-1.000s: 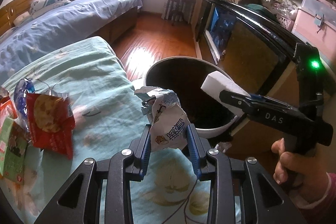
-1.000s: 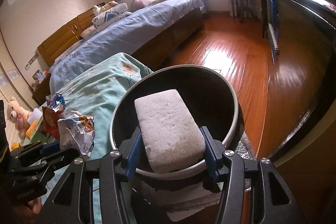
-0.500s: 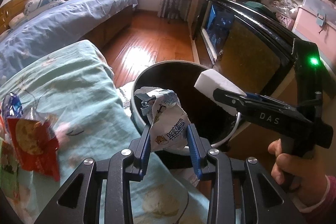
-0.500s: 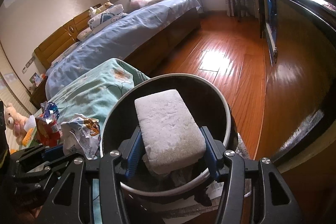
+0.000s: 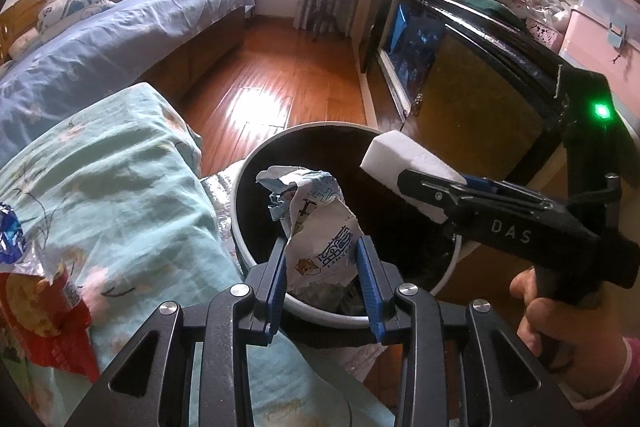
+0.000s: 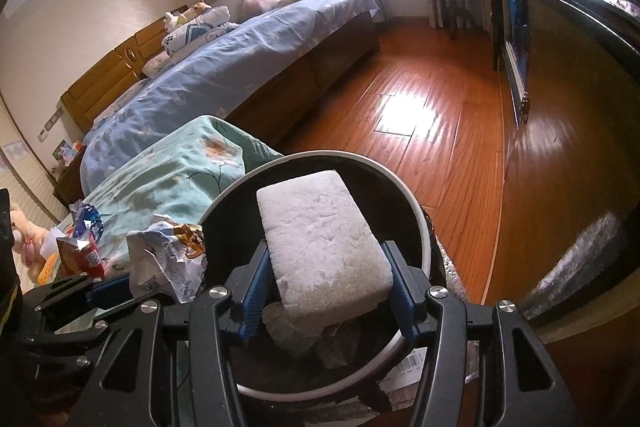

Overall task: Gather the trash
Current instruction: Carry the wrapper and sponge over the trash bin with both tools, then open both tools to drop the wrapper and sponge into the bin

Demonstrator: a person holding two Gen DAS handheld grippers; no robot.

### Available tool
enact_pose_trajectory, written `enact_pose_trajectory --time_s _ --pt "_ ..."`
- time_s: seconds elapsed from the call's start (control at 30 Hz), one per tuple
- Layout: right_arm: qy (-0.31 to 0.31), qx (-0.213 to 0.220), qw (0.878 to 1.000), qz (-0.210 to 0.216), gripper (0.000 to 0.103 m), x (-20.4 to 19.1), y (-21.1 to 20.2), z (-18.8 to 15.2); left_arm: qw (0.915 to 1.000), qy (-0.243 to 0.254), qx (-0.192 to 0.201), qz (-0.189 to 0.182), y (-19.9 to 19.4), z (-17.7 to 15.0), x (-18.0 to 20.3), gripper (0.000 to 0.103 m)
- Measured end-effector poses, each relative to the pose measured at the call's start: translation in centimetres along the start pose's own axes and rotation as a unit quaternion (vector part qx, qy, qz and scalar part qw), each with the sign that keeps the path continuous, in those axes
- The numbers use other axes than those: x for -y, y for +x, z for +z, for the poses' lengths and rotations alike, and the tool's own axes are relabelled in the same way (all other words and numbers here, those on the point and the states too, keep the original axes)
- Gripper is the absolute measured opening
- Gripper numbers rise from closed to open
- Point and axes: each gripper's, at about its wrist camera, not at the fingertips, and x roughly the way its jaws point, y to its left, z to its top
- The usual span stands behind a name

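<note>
Both tongs hang over the round black bin with a white rim (image 5: pixel 256 259) beside the corner of the bed in its pale green floral cover (image 5: pixel 120 195), presumably so each load drops straight in. Right tongs (image 6: pixel 326 291) are clamped on a white rectangular foam block (image 6: pixel 320 239); left tongs (image 5: pixel 322 271) are clamped on a crumpled white printed wrapper (image 5: pixel 320 223). More trash, a red snack packet (image 5: pixel 44 323), lies on the bed cover, uncollected.

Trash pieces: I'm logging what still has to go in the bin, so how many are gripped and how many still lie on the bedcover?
Gripped, crumpled white wrapper: 1
Gripped, white foam block: 1
On the bedcover, red snack packet: 1
On the bedcover, blue wrapper: 1
Total: 4
</note>
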Motion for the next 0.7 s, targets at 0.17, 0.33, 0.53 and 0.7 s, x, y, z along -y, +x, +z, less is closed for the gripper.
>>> enact_pose_trajectory --time_s 0.17,0.33,0.53,0.7 --pt "0.000 -0.004 1.000 0.001 0.055 0.2 0.2 0.2 1.0000 0.002 -0.005 0.002 0.8 0.5 0.2 0.033" --pt "0.003 -0.011 1.000 0.000 0.057 0.6 0.8 0.6 1.0000 0.000 -0.006 -0.002 1.6 0.8 0.2 0.033" --pt "0.018 -0.014 1.000 0.003 0.060 1.1 0.9 1.1 0.9999 -0.005 -0.009 -0.002 1.8 0.7 0.2 0.048" --pt "0.023 -0.007 1.000 0.004 0.076 0.9 0.4 1.1 1.0000 -0.008 0.003 0.000 0.7 0.2 0.1 0.057"
